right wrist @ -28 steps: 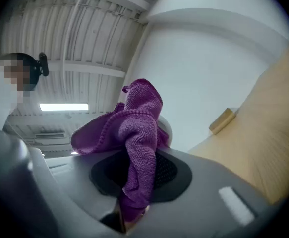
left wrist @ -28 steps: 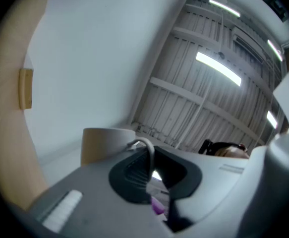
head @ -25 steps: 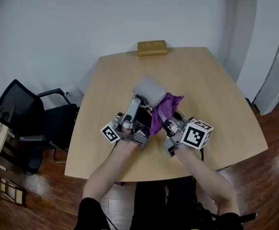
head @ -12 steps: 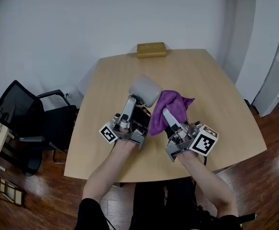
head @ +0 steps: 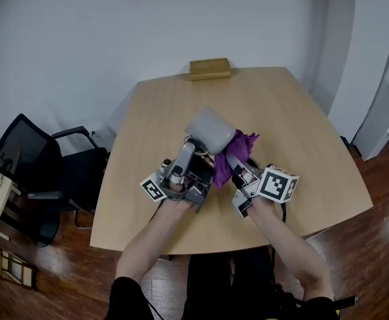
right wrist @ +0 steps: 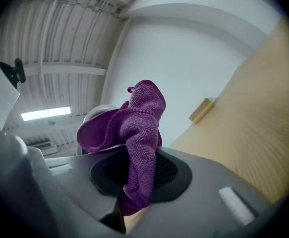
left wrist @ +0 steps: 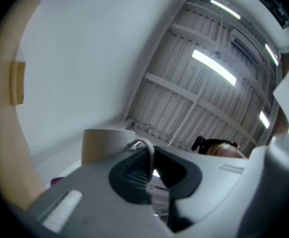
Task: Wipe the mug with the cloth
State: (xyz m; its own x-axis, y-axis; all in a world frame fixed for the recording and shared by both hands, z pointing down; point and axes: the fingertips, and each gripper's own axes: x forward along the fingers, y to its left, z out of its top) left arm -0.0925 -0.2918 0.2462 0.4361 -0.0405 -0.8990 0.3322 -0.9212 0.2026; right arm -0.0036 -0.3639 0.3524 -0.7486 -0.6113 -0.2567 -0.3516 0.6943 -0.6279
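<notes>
One mug (head: 209, 127) hangs at frame centre above one table (head: 301, 132), its handle clamped in the left gripper (head: 193, 143). One purple cloth (head: 245, 144), pinched by the right gripper (head: 236, 164), sits just right of it.

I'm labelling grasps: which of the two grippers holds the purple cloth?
The right gripper: its jaws pinch the purple cloth, whereas the left gripper is clamped on the handle of the white mug.

The purple cloth (right wrist: 134, 128) is hiding most of the mug (right wrist: 97, 112) in the right gripper view. The left tool (left wrist: 151, 162) is covering the mug's bottom.
</notes>
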